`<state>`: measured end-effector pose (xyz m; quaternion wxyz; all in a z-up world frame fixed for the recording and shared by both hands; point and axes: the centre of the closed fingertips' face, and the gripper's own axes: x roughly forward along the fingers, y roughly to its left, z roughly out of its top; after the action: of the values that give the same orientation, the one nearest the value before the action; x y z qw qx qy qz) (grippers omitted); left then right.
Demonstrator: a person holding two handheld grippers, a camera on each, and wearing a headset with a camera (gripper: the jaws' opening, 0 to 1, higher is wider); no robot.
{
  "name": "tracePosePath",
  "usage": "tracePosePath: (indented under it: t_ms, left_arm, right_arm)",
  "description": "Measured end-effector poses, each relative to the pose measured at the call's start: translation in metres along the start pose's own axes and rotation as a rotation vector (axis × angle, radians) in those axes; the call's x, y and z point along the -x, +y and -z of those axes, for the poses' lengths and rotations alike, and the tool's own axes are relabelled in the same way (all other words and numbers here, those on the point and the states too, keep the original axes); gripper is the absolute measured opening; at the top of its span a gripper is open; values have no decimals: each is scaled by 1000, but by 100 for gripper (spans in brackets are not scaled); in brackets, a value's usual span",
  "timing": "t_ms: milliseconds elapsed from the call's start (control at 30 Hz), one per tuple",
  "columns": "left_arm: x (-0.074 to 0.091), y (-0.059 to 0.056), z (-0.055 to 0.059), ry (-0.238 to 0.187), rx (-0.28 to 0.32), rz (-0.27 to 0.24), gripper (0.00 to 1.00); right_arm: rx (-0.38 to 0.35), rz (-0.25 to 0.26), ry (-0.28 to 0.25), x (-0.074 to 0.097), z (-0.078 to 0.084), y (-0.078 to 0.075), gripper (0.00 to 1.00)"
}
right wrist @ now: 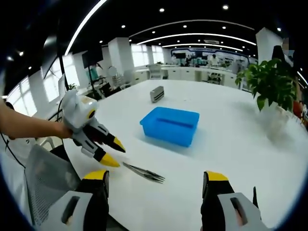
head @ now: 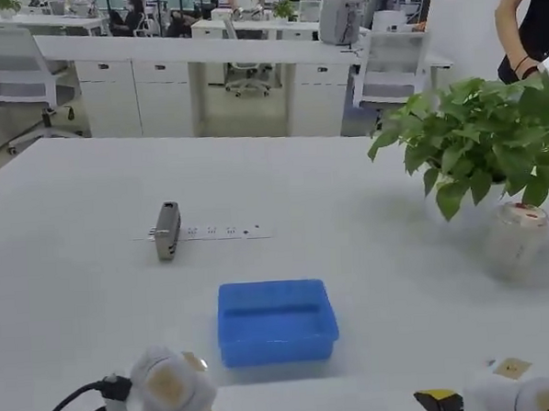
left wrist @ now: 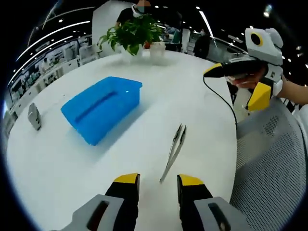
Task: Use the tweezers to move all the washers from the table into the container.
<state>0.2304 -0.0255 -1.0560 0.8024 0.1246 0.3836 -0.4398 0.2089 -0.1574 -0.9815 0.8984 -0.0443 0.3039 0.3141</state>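
Bright, even light falls from white ceiling strip lamps (right wrist: 192,20) at 12 o'clock. The glossy white table (head: 73,225) glares softly; the blue plastic container (head: 276,320) casts a faint shadow. Fisheye edges bend; head view slightly soft.

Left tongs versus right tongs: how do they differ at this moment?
The left tongs stand a narrow gap apart; the right tongs are spread wide. The left tongs sit close to one end of the tweezers; the right tongs hang farther back from them. Both are open and hold nothing.
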Motion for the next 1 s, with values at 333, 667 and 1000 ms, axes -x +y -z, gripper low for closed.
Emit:
tracePosePath:
  t_ms: [333, 667, 1000]
  left_arm:
    - [65, 14, 10, -142, 153, -188, 69]
    - [103, 11, 28, -216, 284, -325, 95]
    - [118, 18, 29, -243, 307, -418, 99]
  right_arm:
    - [7, 49, -76, 7, -12, -4, 90]
    - [17, 93, -99, 9, -17, -13, 99]
    - [11, 98, -90, 8, -15, -18, 99]
